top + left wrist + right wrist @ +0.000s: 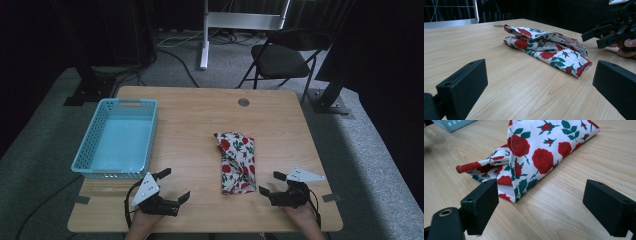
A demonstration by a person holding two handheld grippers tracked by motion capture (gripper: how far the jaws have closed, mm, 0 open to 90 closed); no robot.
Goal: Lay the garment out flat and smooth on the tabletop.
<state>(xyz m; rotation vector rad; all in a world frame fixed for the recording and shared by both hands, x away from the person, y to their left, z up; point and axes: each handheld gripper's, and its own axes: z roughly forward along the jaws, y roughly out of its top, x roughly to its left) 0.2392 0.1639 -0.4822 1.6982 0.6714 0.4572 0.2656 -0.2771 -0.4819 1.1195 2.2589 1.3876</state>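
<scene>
A folded cloth (236, 162) printed with red roses and green leaves on white was laid flat on the wooden table (195, 130), somewhat right of the middle and toward the near edge. It was seen as a long, narrow bundle running away from the person, with its upper layer rumpled and partly lifted at the far end. In the left gripper view the cloth (546, 48) was shown lying across the table ahead of the jaws, a red-hemmed corner being the nearest part. In the right gripper view the cloth (536, 152) was found just beyond the left jaw, its loose folds opening toward the camera – whether the jaw touched the fabric could not be told.

The right gripper (273, 183) was held just beside the near right corner of the cloth, its jaws spread wide with nothing between them. It was also caught at the right edge of the left gripper view (599, 37), held in a hand (626, 46). The left gripper (174, 186) was kept well apart from the cloth, near the front edge of the table, its jaws likewise spread and empty.

A light blue perforated plastic basket (92, 145) was set at the table's left side – empty. A round grommet (243, 102) was set in the tabletop near the far edge. Behind the table a black folding chair (282, 55) was placed on the grey carpet.
</scene>
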